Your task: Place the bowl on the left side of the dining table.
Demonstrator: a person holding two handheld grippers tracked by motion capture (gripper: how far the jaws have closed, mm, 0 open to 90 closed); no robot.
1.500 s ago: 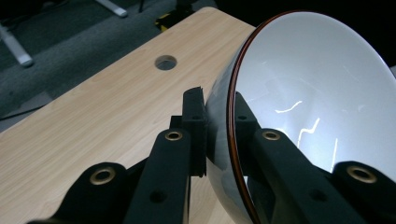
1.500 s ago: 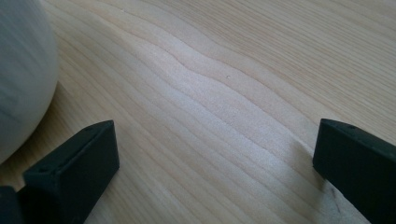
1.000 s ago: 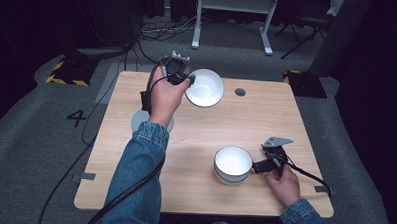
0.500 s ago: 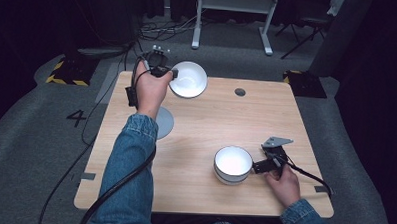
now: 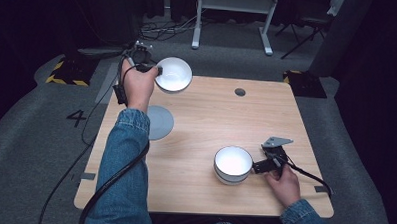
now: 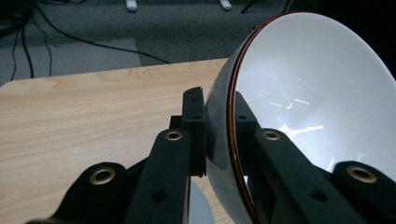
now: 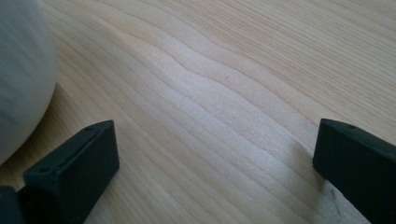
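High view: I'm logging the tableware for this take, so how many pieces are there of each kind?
White bowls: 2, one clamped by the rim in the left gripper, one on the table beside the right gripper
Grey round plate: 1
Total: 3

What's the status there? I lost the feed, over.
Left gripper shut on white bowl, lifted at table's far left corner. Right gripper open beside second bowl. Nothing in the way.
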